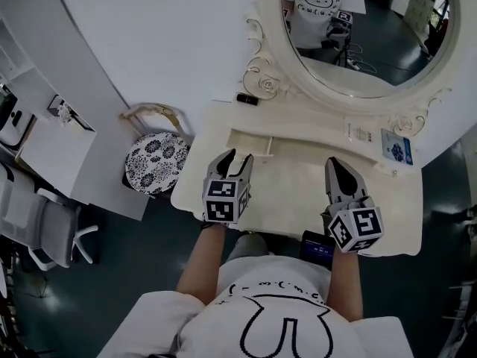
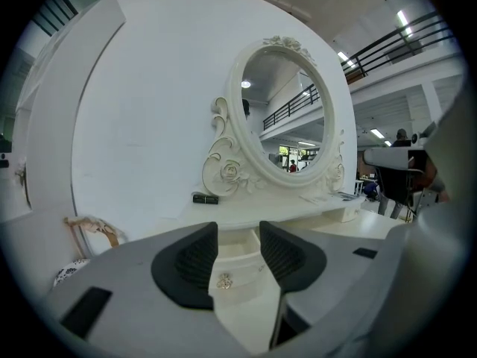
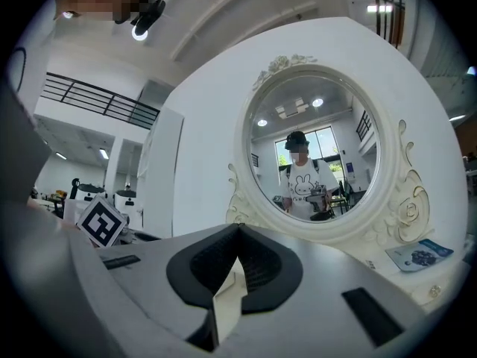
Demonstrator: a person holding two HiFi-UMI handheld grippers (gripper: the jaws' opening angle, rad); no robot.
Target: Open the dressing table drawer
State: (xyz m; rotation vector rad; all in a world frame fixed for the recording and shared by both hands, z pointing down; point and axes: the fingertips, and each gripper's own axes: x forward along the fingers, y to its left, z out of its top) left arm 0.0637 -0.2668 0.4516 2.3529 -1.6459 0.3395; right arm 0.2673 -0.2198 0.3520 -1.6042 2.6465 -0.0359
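Note:
The cream dressing table (image 1: 298, 200) has a small upper drawer (image 1: 250, 144) at its back left, standing pulled out with its inside showing. My left gripper (image 1: 235, 155) is open just in front of that drawer. In the left gripper view the drawer front (image 2: 238, 271) and its ornate knob (image 2: 224, 280) lie between the open jaws of the left gripper (image 2: 238, 233), not touched. My right gripper (image 1: 333, 162) hovers over the right of the tabletop, shut with nothing in it; the right gripper (image 3: 238, 230) faces the oval mirror (image 3: 313, 148).
The oval mirror (image 1: 365, 28) rises at the back. A small black tube (image 1: 247, 99) lies on the shelf left of it, a blue card (image 1: 396, 151) at right. A patterned round stool (image 1: 155, 162) stands left of the table, beside a white desk (image 1: 56, 155).

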